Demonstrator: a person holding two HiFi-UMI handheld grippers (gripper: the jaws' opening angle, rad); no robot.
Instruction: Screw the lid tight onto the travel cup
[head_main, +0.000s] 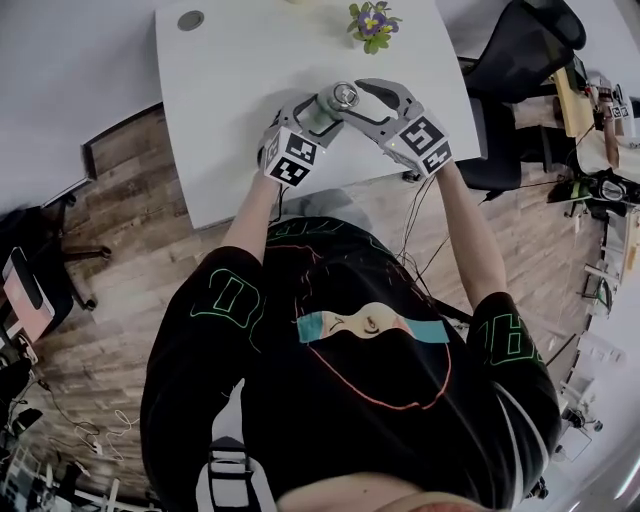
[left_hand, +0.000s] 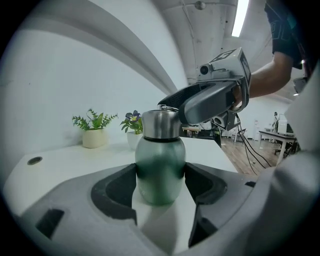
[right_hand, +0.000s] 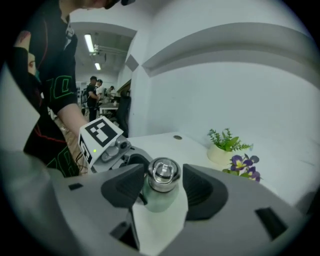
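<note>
A green travel cup (left_hand: 160, 170) with a steel lid (left_hand: 161, 125) stands upright near the front edge of the white table (head_main: 250, 100). My left gripper (left_hand: 160, 186) is shut on the cup's green body, both dark pads pressing its sides. My right gripper (right_hand: 162, 186) comes in from the other side at the top, its jaws around the lid (right_hand: 163, 174) with a thin gap at the pads, so it is open. From the head view both grippers meet at the cup (head_main: 325, 112), left gripper (head_main: 316, 114) low, right gripper (head_main: 350, 96) at the lid.
A small potted plant (left_hand: 95, 132) and a purple flower pot (head_main: 373, 24) stand at the table's far edge, with a round cable grommet (head_main: 190, 20) at the back left. Office chairs (head_main: 520, 50) stand to the right; cables run across the wooden floor.
</note>
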